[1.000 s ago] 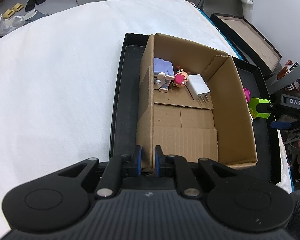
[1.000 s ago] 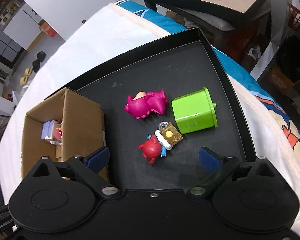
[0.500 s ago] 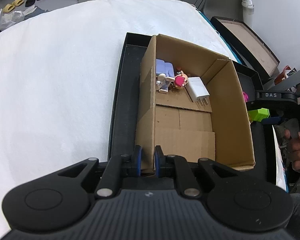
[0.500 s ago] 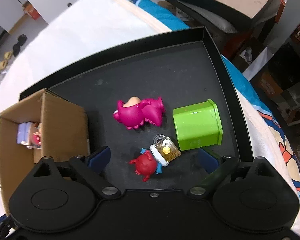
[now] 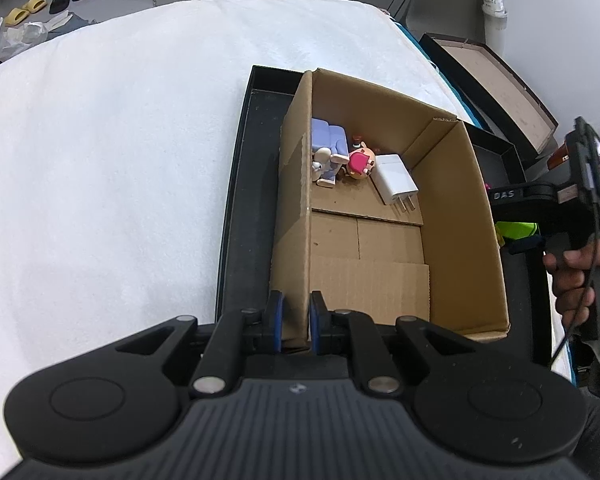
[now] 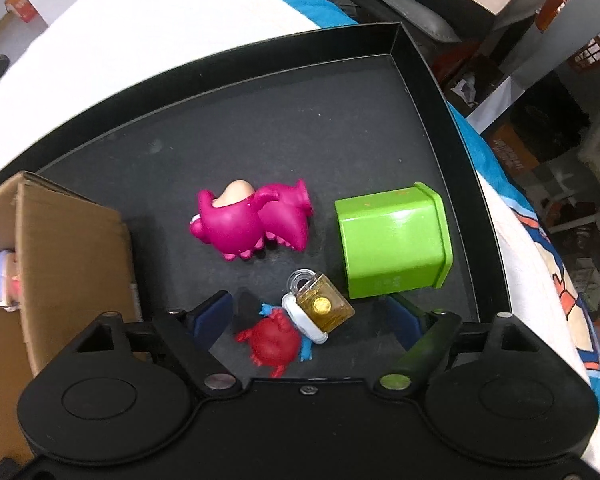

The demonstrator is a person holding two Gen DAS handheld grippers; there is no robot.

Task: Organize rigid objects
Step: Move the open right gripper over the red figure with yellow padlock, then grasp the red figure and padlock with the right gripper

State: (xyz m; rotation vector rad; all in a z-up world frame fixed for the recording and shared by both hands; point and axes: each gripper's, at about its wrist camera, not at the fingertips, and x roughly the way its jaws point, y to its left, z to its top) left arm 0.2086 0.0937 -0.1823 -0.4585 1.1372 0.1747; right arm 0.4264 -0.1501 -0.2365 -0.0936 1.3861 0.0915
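Note:
My left gripper is shut on the near-left wall of the open cardboard box, which stands on a black tray. Inside the box lie a purple figure, a pink-headed doll and a white charger. My right gripper points down over the tray, its jaws closing. A red toy and a brass padlock lie between its fingers, and neither pad touches them. A pink dinosaur and a green box lie just beyond.
The tray rests on a white padded surface. The cardboard box stands left of the right gripper. A person's hand grips the right tool's handle. Shelves and clutter lie past the tray's right rim.
The right gripper has come down closer to the red toy and padlock, and its jaws have narrowed around them. The left gripper has kept its grip on the box wall.

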